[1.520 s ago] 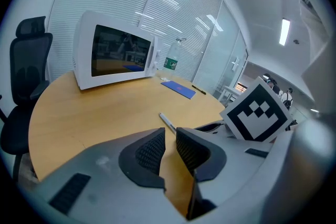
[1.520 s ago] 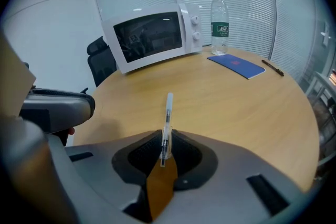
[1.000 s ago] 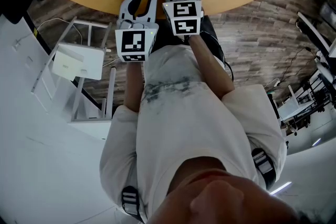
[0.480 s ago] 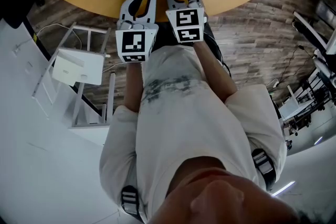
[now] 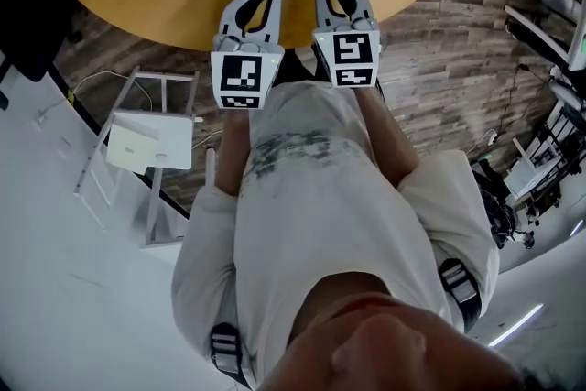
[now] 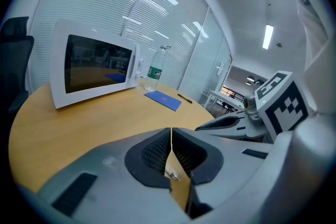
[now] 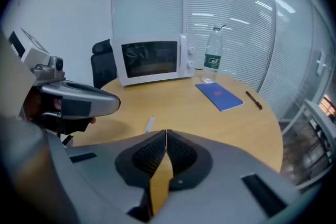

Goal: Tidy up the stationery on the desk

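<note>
Two grey tools hover closed and empty: left gripper (image 6: 171, 131), and right gripper (image 7: 166, 132), its jaws just snapped together. Slim silver pen (image 7: 150, 124) lies ahead on round wooden table (image 7: 210, 123), white microwave (image 7: 155, 60) beyond.

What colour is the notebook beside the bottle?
The notebook is blue, clearest in the right gripper view.

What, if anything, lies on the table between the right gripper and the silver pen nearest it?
Nothing visible does. Only bare tabletop separates the right gripper, whose jaws have just closed on nothing, from the silver pen. The blue notebook and black pen lie farther off, to the right.
</note>
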Tool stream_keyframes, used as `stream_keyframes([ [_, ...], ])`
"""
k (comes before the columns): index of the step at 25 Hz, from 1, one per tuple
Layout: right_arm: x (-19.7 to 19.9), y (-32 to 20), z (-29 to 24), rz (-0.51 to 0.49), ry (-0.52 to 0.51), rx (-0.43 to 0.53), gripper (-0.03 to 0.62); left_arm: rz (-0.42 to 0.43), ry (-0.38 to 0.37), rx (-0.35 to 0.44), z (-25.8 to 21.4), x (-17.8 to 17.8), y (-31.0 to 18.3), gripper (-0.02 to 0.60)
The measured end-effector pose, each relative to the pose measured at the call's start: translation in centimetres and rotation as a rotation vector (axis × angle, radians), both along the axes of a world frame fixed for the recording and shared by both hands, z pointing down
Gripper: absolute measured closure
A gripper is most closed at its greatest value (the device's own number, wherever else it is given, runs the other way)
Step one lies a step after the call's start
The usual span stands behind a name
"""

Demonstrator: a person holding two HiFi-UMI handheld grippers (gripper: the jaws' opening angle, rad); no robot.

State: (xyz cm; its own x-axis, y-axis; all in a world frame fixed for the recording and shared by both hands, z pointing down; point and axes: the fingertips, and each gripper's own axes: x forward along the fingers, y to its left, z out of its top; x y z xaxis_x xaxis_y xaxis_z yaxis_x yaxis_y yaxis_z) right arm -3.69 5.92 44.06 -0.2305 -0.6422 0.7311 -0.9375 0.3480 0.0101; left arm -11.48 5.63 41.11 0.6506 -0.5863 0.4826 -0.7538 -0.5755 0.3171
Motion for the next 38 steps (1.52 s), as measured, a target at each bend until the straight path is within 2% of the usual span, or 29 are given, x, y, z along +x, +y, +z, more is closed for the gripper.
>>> stream_keyframes([
  [5, 2.9, -0.5, -1.3, 0.037, -0.017, 0.018, 0.531, 0.031, 0.009, 0.026, -1.3, 2.5, -0.9, 0.566],
  [10, 6.4, -1.1, -2.0, 0.046, -0.028, 0.034, 0.531, 0.020, 0.000, 0.050, -2.2, 5.1, -1.5, 0.566],
  [20, 13.9, -4.0, -2.3, -0.060, -0.048, 0.046, 0.531, -0.114, -0.056, 0.046, -2.2, 11.0, -4.0, 0.566],
  [27, 19.2, -6.8, -1.8, -0.090, -0.057, 0.051, 0.531, -0.173, -0.068, 0.046, -1.6, 15.9, -6.7, 0.566],
  [38, 26.5, -11.4, -0.6, -0.041, -0.027, 0.042, 0.530, -0.133, -0.059, 0.017, 0.2, 23.1, -10.5, 0.566],
])
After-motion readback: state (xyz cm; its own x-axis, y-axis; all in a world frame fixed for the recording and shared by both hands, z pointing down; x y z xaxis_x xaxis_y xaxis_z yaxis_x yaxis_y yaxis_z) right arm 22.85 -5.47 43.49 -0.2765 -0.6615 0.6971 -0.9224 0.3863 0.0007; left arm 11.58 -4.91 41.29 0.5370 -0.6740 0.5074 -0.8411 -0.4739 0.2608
